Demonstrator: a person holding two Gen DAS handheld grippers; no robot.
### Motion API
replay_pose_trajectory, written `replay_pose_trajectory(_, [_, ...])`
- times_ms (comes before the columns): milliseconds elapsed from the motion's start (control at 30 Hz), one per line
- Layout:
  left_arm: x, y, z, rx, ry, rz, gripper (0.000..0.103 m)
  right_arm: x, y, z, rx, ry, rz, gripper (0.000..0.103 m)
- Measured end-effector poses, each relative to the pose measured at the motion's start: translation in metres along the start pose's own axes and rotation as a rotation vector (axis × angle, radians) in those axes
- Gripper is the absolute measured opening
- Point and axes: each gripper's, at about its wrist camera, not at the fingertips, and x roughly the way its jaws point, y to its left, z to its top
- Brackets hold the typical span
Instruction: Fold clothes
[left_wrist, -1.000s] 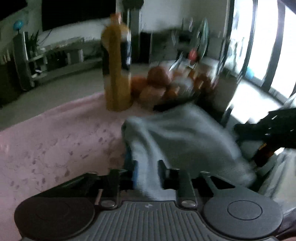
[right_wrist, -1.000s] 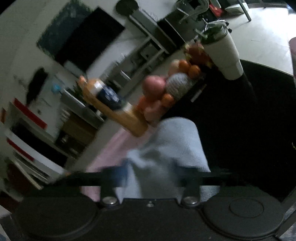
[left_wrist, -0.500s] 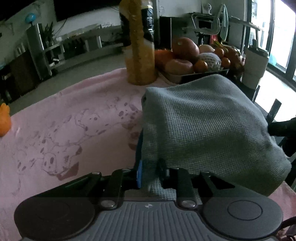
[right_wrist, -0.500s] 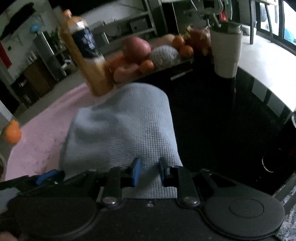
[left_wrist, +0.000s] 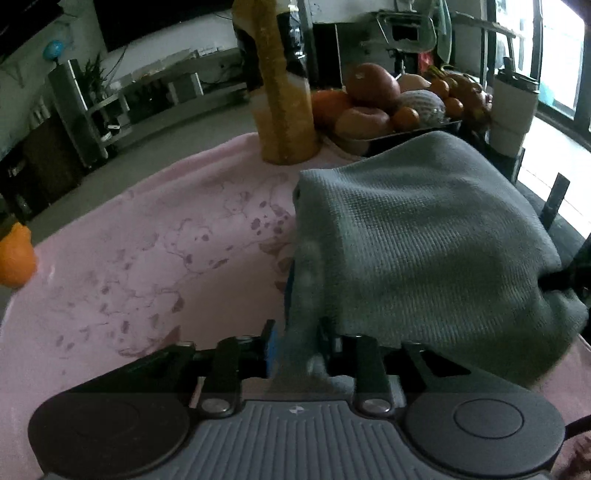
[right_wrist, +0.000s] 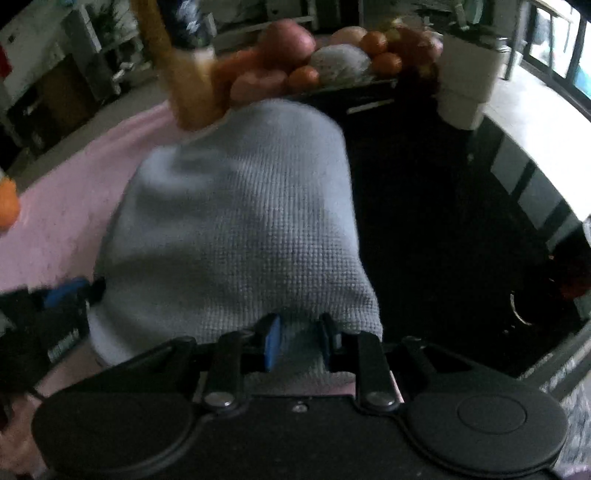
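Tabletop covered by a pale pink cloth printed with faint purple cartoon figures fills the left of the scene, with a small orange object at its far left edge. Further right, at the back, stands a tall bottle of orange juice with a dark label, and beside it a tray heaped with apples, oranges and other fruit, then a white lidded tumbler; these sit clear of the working space, likely to leave room for folding. The task's garment, a grey-blue waffle-knit cloth, lies doubled over on the right part of the tabletop, its near edge lifted by both tools. The left hand-held gripper has a bunched corner of that cloth between its jaws, which are opening, apparently to let the fold drop. The right hand-held gripper likewise has the cloth's other near corner between its blue-padded jaws, also opening, so both corners look set to be released together.
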Motion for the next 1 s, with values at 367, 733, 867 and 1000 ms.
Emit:
replay_pose_trajectory(367, [-0.149, 0.007, -0.008, -0.087, -0.050, -0.083, 0.084, -0.138, 0.026, -0.018, 0.049, -0.168, 0.034, 0.100])
replay_pose_trajectory(733, [-0.213, 0.018, -0.027, -0.143, -0.044, -0.167, 0.094, -0.210, 0.056, -0.063, 0.001, -0.223, -0.031, 0.103])
replay_pose_trajectory(867, [-0.224, 0.015, -0.032, -0.128, -0.036, -0.151, 0.097, -0.227, 0.061, -0.077, 0.026, -0.219, -0.053, 0.103])
replay_pose_trajectory(1000, [-0.234, 0.007, -0.036, -0.101, -0.031, -0.156, 0.098, -0.239, 0.063, -0.084, 0.013, -0.156, -0.100, 0.103])
